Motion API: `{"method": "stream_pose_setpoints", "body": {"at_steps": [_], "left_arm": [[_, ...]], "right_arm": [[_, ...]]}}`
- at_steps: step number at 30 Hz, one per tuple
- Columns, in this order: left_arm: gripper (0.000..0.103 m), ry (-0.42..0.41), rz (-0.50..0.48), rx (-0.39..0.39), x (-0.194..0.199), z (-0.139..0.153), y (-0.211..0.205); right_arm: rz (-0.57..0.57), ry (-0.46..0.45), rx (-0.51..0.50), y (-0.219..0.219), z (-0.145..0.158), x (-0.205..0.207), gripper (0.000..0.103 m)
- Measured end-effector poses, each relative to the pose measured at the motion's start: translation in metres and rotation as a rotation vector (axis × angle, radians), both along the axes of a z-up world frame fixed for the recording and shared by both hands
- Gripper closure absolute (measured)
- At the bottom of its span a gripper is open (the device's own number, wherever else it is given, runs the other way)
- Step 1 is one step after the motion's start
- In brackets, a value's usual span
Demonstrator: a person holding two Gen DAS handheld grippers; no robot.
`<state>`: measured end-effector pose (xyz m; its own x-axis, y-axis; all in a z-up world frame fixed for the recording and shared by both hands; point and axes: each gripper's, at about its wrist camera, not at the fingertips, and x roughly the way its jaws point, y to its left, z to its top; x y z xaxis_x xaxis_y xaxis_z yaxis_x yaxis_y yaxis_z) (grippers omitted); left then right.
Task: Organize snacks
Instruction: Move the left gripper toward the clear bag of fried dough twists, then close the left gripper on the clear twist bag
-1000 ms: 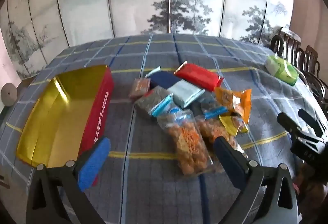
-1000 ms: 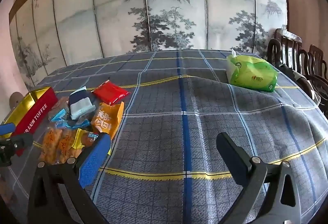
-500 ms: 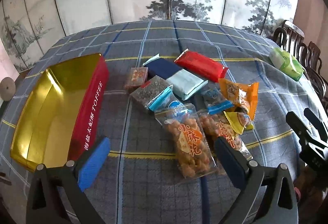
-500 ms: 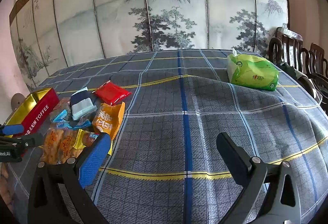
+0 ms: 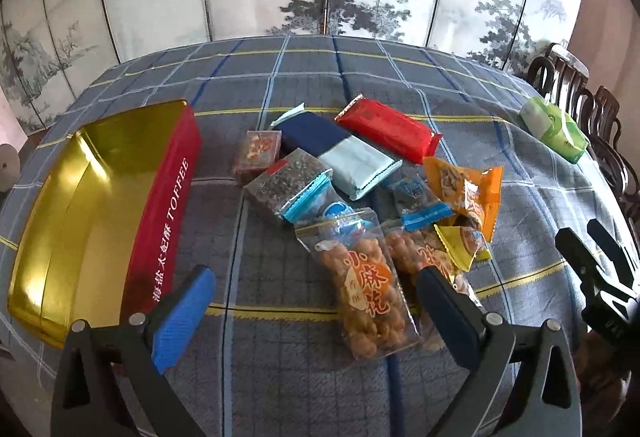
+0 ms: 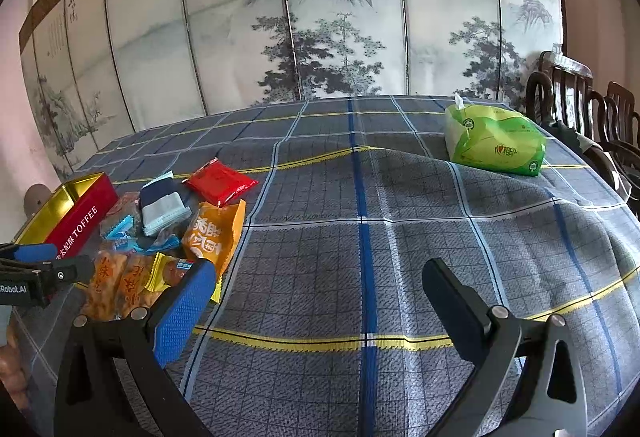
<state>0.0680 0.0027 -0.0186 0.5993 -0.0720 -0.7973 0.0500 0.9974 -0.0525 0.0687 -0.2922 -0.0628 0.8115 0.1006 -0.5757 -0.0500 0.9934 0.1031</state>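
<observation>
**Snack pile beside an open toffee tin, both grippers spread wide and empty**

The snacks lie in a loose heap in the middle of the checked tablecloth (image 5: 400,77); nearest is a clear bag of fried dough twists (image 5: 366,285), with a second like it just to its right, partly under a small yellow packet (image 5: 460,241); beyond them lie an orange bag (image 5: 466,189), a blue-edged clear pouch (image 5: 304,189), a pale blue and navy wrapper (image 5: 344,153), a small reddish box (image 5: 258,151), and farthest a red packet (image 5: 390,129); left of the heap, well apart from it, stands the red toffee tin (image 5: 160,221), lid off, its gold inside bare.

The left gripper (image 5: 316,309) hangs over the near edge of the pile, jaws spread wide, nothing between them; its right finger (image 5: 448,321) overlaps the second dough-twist bag in view, contact unclear; the right gripper (image 6: 316,305) is likewise wide and empty, over bare cloth right of the pile; far right sits a green tissue pack (image 6: 496,141), near dark wooden chairs (image 6: 580,105); a painted folding screen (image 6: 320,37) stands behind the table.
</observation>
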Motion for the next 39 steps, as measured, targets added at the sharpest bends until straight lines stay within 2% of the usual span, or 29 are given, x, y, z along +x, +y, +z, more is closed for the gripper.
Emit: {"method": "stream_pose_setpoints", "body": {"at_steps": [13, 14, 16, 18, 30, 32, 34, 36, 39], "left_arm": [[0.000, 0.046, -0.016, -0.040, 0.010, -0.006, 0.005], [0.001, 0.054, -0.019, -0.049, 0.012, -0.007, 0.005], [0.013, 0.066, -0.014, -0.039, 0.012, -0.010, 0.002], [0.016, 0.094, -0.014, -0.028, 0.016, -0.014, 0.000], [0.016, 0.140, -0.014, 0.001, 0.028, -0.025, -0.011], [0.022, 0.158, -0.019, 0.006, 0.030, -0.030, -0.012], [0.042, 0.159, -0.028, 0.024, 0.030, -0.033, -0.014], [0.056, 0.141, -0.038, 0.057, 0.026, -0.031, -0.019], [0.063, 0.150, -0.028, 0.044, 0.021, -0.029, -0.016]], "right_arm": [[0.004, 0.002, 0.004, 0.000, -0.001, 0.001, 0.001], [0.006, 0.002, 0.005, 0.000, -0.001, 0.001, 0.001], [0.008, 0.000, 0.009, 0.001, -0.001, 0.001, 0.001], [0.008, 0.003, 0.007, 0.001, -0.001, 0.001, 0.001], [0.024, 0.009, 0.027, 0.000, -0.002, 0.003, 0.001], [0.022, 0.009, 0.027, 0.000, -0.002, 0.003, 0.001], [0.024, 0.011, 0.028, 0.001, -0.002, 0.004, 0.001], [0.024, 0.014, 0.028, 0.001, -0.003, 0.004, 0.001], [0.026, 0.021, 0.042, -0.002, -0.003, 0.006, 0.001]]}}
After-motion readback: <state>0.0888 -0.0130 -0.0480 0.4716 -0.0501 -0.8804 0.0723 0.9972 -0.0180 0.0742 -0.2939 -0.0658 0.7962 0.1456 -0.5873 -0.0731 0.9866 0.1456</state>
